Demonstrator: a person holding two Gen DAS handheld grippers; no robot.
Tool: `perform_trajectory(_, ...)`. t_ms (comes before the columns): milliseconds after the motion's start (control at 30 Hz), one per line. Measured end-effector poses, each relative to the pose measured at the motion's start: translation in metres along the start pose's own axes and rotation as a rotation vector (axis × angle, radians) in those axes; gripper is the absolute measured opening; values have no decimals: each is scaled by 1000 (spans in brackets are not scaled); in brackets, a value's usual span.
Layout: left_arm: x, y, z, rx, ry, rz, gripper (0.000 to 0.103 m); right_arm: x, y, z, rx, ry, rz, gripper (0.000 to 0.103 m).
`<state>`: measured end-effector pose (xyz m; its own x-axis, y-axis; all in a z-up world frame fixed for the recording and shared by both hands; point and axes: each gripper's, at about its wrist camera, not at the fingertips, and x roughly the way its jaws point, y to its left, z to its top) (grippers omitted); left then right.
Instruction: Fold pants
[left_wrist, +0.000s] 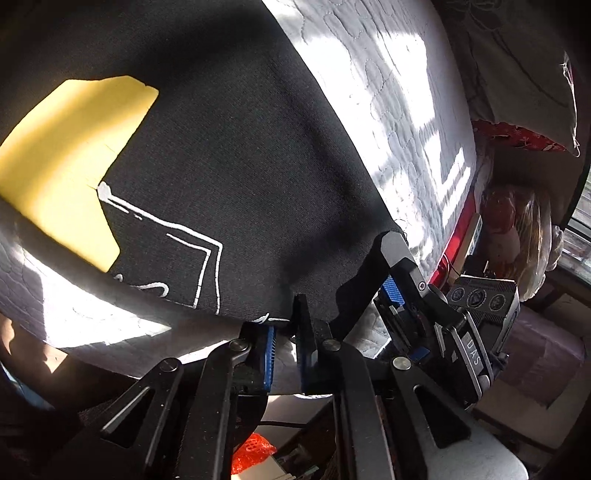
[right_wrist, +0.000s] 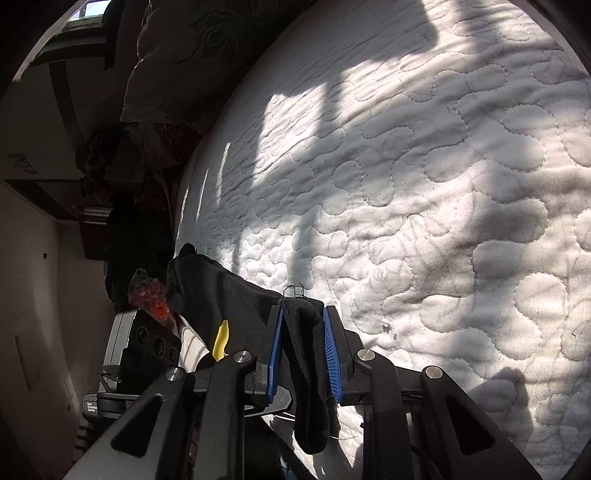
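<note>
— Where am I working?
— A home bedroom, I'd say: I see a white quilted mattress (right_wrist: 424, 229), a dark floral pillow (right_wrist: 173, 62) at its end, and household clutter beside it.

- My left wrist camera sits just behind the left gripper (left_wrist: 291, 328) and looks forward and down along its fingers, very near the black pants (left_wrist: 229, 155), which fill most of the picture.
- Beyond them it faces across the white quilted mattress (left_wrist: 399, 110) toward a pillow (left_wrist: 517, 66) at the far right.
- The right gripper (left_wrist: 397, 273) shows in this view too, just to the right.
- My right wrist camera looks forward and down past the right gripper (right_wrist: 303, 354), close over the mattress (right_wrist: 424, 184).
- Both views share the pants' edge (right_wrist: 236, 291), the mattress and the pillow (right_wrist: 177, 62).
- Each fisheye bends the scene at its rim.
</note>
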<state>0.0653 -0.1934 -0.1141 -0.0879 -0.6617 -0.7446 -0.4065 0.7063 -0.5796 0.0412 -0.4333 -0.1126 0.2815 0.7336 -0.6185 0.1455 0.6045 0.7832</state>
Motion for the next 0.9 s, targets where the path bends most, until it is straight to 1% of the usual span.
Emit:
perform_trajectory(67,-4,1,0,-2,14,-27,7,-4,2,-3,19,-11,11,19)
perform_trajectory(167,-8,6,-3,-6,31,-54,7,-9,4,-8,47,-25,4,19)
perform_trajectory(333,-12,17,1,-25,61,-86,7,-2,15,-13,58,-14,-35,19)
perform_trajectory(400,-10,18,2,-27,71,-91,7,4,17,-14,62,-8,-51,23)
perform_trajectory(433,-7,15,3,-28,73,-92,7,7,15,-14,72,-15,-51,23)
perform_trajectory(467,-7,16,3,-29,79,-98,7,10,15,-15,77,-27,-60,22)
perform_trajectory(533,-9,17,4,-32,88,-109,7,12,17,-16,62,-48,-109,17)
perform_trajectory(600,-14,17,3,-30,94,-124,7,10,24,-18,56,-64,-128,14)
perform_trajectory(700,-19,14,2,-25,101,-149,7,2,40,-20,28,-89,-128,11)
perform_trajectory(900,-38,18,4,-41,107,-204,7,-4,69,-18,13,-81,-133,11)
